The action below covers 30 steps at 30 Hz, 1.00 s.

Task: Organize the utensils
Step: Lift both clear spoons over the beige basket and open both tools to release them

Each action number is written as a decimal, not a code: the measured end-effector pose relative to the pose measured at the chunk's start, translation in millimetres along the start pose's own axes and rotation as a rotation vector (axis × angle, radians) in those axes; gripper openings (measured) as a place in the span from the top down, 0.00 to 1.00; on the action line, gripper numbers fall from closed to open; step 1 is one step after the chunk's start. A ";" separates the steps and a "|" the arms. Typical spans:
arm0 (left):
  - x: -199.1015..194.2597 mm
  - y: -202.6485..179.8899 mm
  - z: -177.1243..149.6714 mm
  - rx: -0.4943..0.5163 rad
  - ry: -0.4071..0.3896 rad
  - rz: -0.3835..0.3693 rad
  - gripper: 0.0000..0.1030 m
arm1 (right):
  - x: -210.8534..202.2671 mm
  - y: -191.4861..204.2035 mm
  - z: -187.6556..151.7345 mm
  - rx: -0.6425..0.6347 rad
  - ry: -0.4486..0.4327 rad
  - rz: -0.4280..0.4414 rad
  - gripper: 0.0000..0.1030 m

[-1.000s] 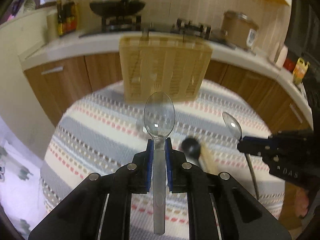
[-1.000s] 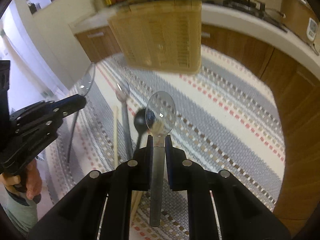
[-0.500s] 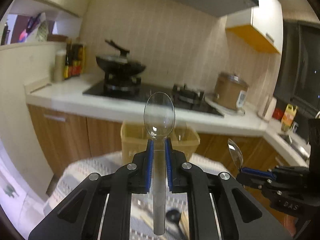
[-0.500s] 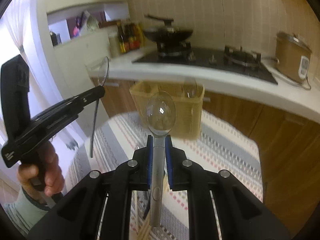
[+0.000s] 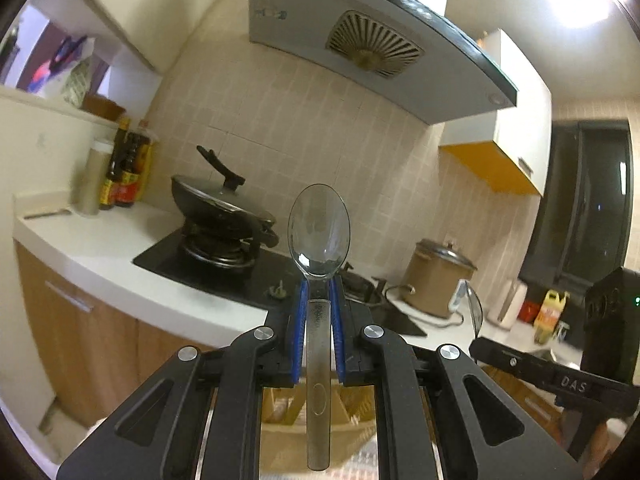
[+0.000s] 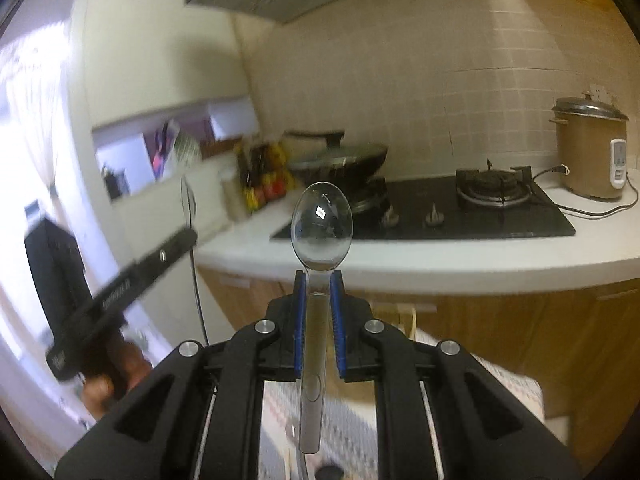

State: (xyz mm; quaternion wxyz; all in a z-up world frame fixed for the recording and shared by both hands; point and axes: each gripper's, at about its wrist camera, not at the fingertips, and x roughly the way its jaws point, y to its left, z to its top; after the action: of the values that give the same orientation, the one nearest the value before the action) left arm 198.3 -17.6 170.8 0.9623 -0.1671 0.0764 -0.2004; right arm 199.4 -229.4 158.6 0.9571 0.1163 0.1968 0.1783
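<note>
Spoons are gripped one in each gripper. From the left wrist view, the left gripper (image 5: 318, 312) has its blue-padded fingers (image 5: 297, 332) clenched on the neck of a clear plastic spoon (image 5: 319, 232), bowl forward and raised in front of the tiled wall, handle running back between the arms. Low in this view a wooden utensil rack (image 5: 280, 412) shows behind the handle. At the right edge the right gripper (image 5: 476, 344) carries white letters reading "DAS", with a thin clear spoon (image 5: 475, 308) rising from its tip. Beyond, a lidded wok (image 5: 218, 204) sits on the black hob and a rice cooker (image 5: 436, 284) stands on the white worktop (image 5: 100, 256). From the right wrist view, the same gripper's fingers (image 6: 335, 320) are clenched on its clear spoon's neck, bowl raised before the worktop edge. At left, blurred, the left gripper appears in a hand (image 6: 108, 380); its writing is unreadable.
</note>
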 end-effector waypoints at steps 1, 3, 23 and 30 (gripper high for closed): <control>12.3 3.1 0.7 -0.011 -0.010 0.004 0.91 | 8.5 -3.8 3.7 0.001 -0.022 -0.011 0.90; 29.3 8.4 -0.1 -0.032 -0.011 0.005 0.91 | 26.0 -12.7 7.8 0.007 -0.054 -0.040 0.90; 110.6 -21.5 -86.7 0.152 0.022 0.181 0.90 | 95.7 -57.5 -42.8 -0.037 -0.109 -0.104 0.90; 92.1 -8.9 -85.4 0.109 0.065 0.152 0.66 | 78.0 -53.1 -52.2 -0.060 -0.098 -0.109 0.82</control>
State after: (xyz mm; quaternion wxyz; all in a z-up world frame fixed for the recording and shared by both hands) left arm 260.4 -88.1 87.0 0.9794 -0.1015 0.1092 -0.1360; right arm 260.3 -239.6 70.2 0.9768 0.0852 0.1504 0.1261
